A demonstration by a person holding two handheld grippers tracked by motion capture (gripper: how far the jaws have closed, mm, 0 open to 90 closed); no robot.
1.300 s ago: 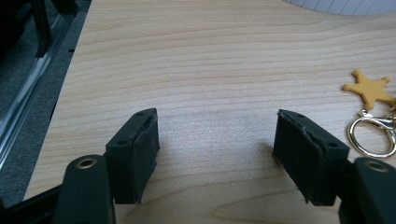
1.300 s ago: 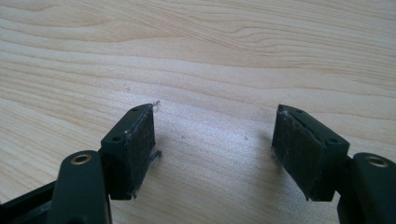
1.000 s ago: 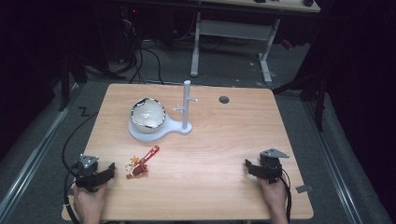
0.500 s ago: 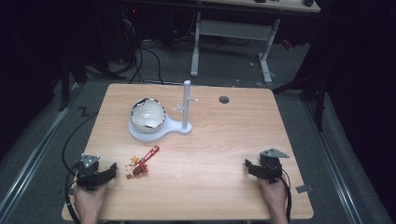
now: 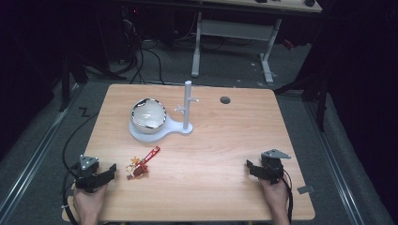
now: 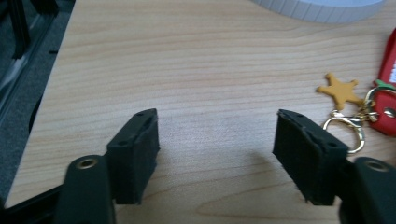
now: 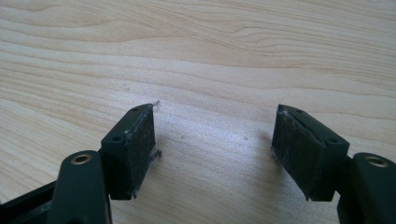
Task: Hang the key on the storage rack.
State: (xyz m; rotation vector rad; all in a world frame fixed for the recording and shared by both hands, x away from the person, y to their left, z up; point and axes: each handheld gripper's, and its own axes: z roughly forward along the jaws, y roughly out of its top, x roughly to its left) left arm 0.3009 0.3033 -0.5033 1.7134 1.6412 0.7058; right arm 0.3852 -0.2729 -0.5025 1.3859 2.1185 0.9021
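A red keychain with a gold star charm and a gold clasp ring lies on the wooden table, front left. My left gripper rests on the table just left of it and is open, its jaws having just been closing a little with only bare wood between them. Near the front right edge my right gripper lies open as well, over bare table. A hand holds each gripper from the table's near edge.
A white stand carries a shiny metal bowl and an upright white post with short pegs, at the table's back middle. A dark round hole sits behind it. Cables and desk legs lie beyond the table.
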